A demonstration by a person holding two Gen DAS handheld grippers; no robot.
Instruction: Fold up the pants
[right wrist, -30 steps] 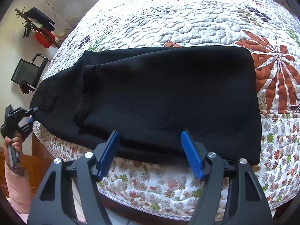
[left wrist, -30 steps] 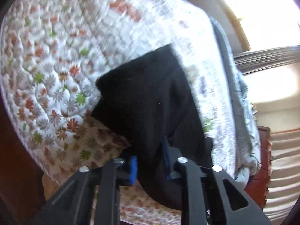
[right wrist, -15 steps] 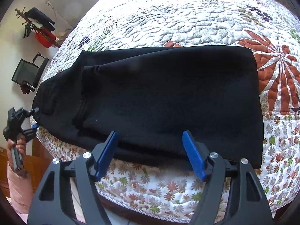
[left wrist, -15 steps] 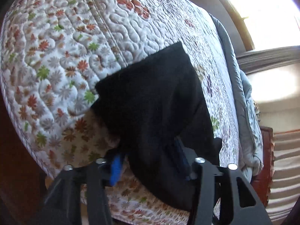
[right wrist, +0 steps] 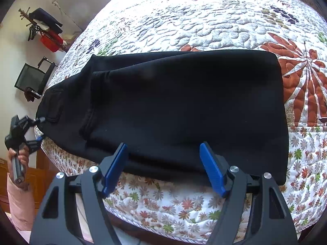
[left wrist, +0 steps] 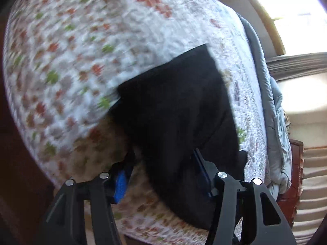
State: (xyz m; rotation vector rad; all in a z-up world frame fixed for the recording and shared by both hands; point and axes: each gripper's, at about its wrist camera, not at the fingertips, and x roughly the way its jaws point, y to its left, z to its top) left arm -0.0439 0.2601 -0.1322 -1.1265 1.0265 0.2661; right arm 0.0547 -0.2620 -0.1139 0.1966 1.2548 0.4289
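The left gripper [left wrist: 163,175] has just been opening its jaws; they now stand moderately apart at the waist end of the black pants [right wrist: 173,110]. In the left wrist view the cloth bulges between the two fingers and covers the tip of the right one; whether any pad still presses on the fabric cannot be told, since that view is smeared by motion and the cloth there is a flat black mass. In the right wrist view the same gripper sits at 9 o'clock, held by a hand [right wrist: 19,155] with a pink sleeve below it, one fingertip touching the hem corner beside a pocket patch.

The right gripper [right wrist: 163,167] has its jaws wide, their blue pads [right wrist: 114,167] lying over the near long edge of the pants at 6 o'clock. The cloth passes between and under the tips without being pinched.

The pants lie folded lengthwise across the quilted bedspread [right wrist: 204,20], waist toward 9 o'clock, leg ends toward 3 o'clock, near edge along the mattress edge.

At 10 o'clock in the right wrist view a coat rack [right wrist: 44,28] with dark and red items stands by the wall, a black chair [right wrist: 33,77] below it. In the left wrist view a grey duvet [left wrist: 271,110] runs along the far side of the bed at 3 o'clock, beside a glaring window [left wrist: 290,4] whose detail is washed out.
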